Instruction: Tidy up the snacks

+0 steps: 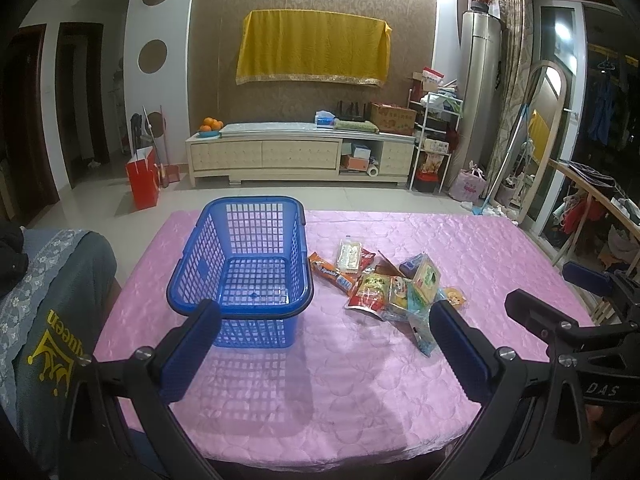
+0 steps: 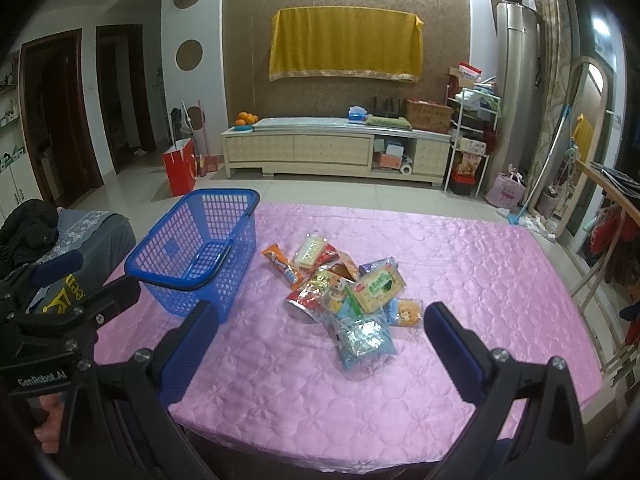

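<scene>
Left gripper [image 1: 326,334] spread, empty; blue basket [image 1: 244,264] just ahead. Right gripper [image 2: 320,338] spread, empty; snack packet pile [image 2: 344,292] just ahead on pink worktop [image 2: 480,280].

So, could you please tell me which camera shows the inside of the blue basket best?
The left wrist view: it looks straight down into the blue basket, showing its bare floor. The right wrist view shows it obliquely, mostly walls.

We note a blue lattice basket [image 1: 240,264] on the pink quilted floral tablecloth [image 1: 360,380], beside it snack packets [image 2: 348,296] in orange, red, green, yellow and pale blue, beyond it a mustard-yellow gold-trimmed cloth [image 2: 346,50].
</scene>
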{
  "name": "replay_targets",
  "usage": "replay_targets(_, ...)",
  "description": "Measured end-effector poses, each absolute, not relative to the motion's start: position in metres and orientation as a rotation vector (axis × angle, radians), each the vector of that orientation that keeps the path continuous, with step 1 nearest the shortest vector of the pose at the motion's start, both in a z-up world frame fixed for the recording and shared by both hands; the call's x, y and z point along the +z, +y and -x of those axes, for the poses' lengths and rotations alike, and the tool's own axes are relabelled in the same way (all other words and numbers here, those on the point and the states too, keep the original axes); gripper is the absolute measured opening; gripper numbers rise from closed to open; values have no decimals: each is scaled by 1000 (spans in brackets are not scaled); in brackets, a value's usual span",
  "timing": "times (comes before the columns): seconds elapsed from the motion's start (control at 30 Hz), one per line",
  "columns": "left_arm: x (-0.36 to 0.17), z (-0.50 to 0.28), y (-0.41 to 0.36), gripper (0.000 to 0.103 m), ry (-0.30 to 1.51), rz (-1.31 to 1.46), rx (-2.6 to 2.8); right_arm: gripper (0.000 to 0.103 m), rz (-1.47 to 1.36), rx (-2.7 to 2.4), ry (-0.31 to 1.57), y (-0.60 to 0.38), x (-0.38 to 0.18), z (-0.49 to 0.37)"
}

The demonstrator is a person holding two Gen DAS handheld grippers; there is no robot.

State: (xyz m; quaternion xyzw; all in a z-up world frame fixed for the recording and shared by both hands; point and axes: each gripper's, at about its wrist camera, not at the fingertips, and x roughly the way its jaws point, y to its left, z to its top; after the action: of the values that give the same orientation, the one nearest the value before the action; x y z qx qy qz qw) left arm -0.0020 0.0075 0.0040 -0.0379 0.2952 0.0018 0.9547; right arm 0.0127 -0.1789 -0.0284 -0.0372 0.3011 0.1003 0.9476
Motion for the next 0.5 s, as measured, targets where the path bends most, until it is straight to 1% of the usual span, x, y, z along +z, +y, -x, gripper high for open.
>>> replay_targets(0.5,2,2,8,103,611,76,5,103,78,202,619,-178,-27,-11)
